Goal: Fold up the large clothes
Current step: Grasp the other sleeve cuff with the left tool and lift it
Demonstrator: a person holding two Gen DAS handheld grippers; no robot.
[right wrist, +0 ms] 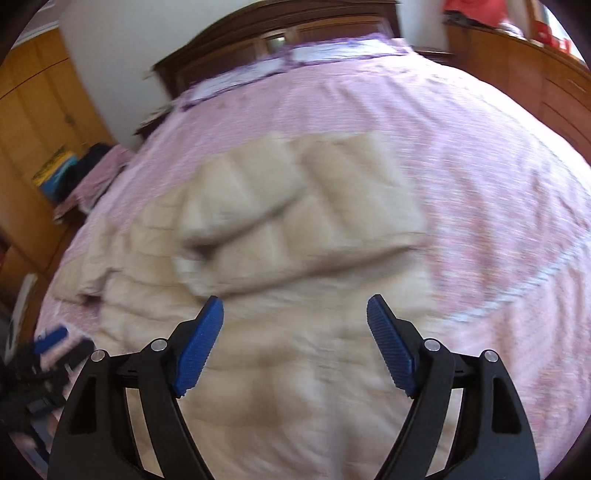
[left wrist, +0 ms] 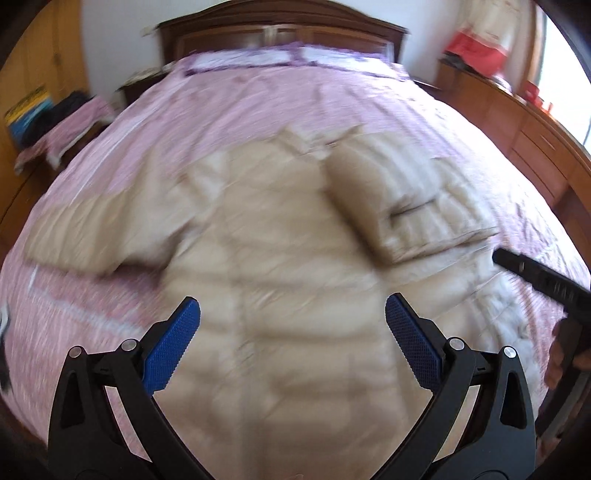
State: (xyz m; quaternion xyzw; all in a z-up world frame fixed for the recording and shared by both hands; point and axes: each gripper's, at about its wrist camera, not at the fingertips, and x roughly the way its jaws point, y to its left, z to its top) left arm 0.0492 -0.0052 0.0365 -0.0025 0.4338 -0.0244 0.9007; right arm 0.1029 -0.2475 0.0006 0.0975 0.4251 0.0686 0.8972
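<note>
Left gripper (left wrist: 291,343): nearest in the left wrist view, jaws wide apart with nothing between them, blue pads (left wrist: 173,347) hanging above the jacket without touching it.
Right gripper (right wrist: 295,343): nearest in the right wrist view, jaws also wide apart and empty, above the jacket's lower part; in the left wrist view it shows as a black shape at the right edge.
Hand (left wrist: 565,354): at the right edge of the left wrist view, gripping the right gripper's handle.
Jacket (left wrist: 280,229): beige, quilted, spread flat in the middle of the bed just past both grippers; one sleeve (right wrist: 306,206) lies folded across the body, the other sleeve (left wrist: 107,225) stretches out to the left.
Bed (left wrist: 258,99): pink cover under the jacket on all sides; picture blurred.
Pillows (left wrist: 251,59): at the far end, against the headboard.
Headboard (left wrist: 280,35): dark wood, against the white wall.
Cabinets (left wrist: 532,144): wooden, along the right side of the bed.
</note>
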